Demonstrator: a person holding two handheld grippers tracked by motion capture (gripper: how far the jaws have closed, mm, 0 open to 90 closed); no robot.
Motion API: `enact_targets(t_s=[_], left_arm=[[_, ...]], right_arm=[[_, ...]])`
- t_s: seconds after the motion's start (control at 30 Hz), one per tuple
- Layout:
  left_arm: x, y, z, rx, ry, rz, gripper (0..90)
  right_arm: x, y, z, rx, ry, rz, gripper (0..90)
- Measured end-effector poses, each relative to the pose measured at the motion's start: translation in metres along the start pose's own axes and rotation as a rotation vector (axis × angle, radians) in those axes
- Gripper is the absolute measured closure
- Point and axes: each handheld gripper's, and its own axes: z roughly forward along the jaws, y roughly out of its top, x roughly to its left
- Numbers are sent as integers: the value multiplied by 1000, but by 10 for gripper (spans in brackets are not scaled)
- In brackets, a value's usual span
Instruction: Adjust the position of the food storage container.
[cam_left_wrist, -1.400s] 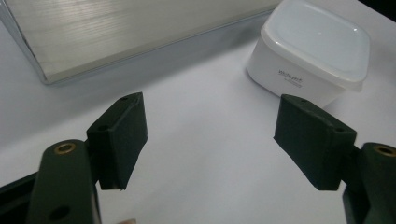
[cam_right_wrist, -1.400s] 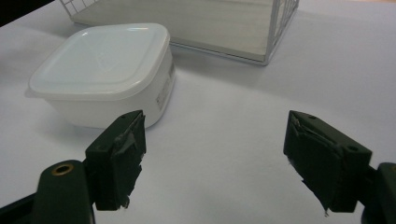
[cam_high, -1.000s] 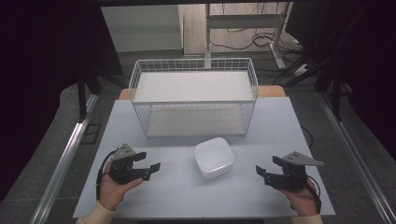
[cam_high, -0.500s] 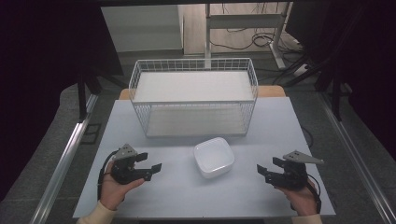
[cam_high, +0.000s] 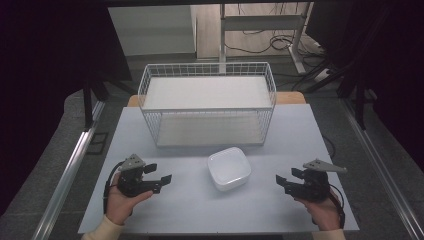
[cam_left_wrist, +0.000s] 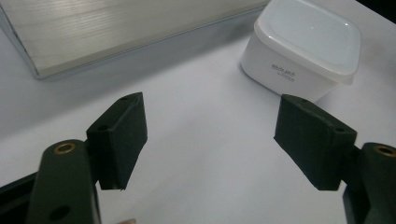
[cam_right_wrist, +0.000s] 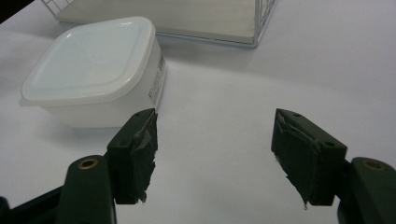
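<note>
A white lidded plastic container (cam_high: 229, 168) sits on the white table (cam_high: 200, 210), just in front of a white wire basket (cam_high: 207, 103). My left gripper (cam_high: 161, 179) rests low at the table's left, open with nothing between its fingers; the container (cam_left_wrist: 306, 47) lies ahead and to the right of its jaws. My right gripper (cam_high: 281, 180) is at the table's right, open and holding nothing, pointing toward the container (cam_right_wrist: 95, 71), which lies ahead and to the left of its jaws.
The wire basket (cam_right_wrist: 196, 21) stands at the table's back middle, with a pale board as its floor (cam_left_wrist: 116, 28). A hand holds each gripper from the near edge. Metal rails run along both sides of the table, and cables lie on the floor behind.
The right gripper has shifted slightly toward the near edge. The left gripper and the container have barely moved.
</note>
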Motion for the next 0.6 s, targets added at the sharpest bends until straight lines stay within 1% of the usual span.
enact_targets(t_s=[0.03, 0.1, 0.17, 0.23, 0.3, 0.4, 0.53, 0.6], left_arm=[[1, 0, 0, -4, 1, -8, 250], [2, 0, 0, 1, 1, -6, 250], [4, 0, 0, 2, 5, -12, 250], [5, 0, -1, -1, 5, -12, 250], [5, 1, -4, -10, 6, -13, 250], [3, 2, -7, -24, 19, -3, 250], [2, 3, -7, -20, 19, 11, 250], [2, 3, -6, -19, 20, 12, 250]], right_arm=[[0, 1, 0, 3, -1, -3, 316], [2, 5, 1, 9, -2, -20, 316], [4, 10, 2, 14, 0, -36, 319], [7, 17, 2, 10, 10, -42, 328], [10, 24, 3, 8, 21, -64, 352], [15, 35, 4, 10, 30, -87, 359], [24, 52, 6, 21, 27, -128, 358], [27, 59, 9, 26, 23, -147, 366]])
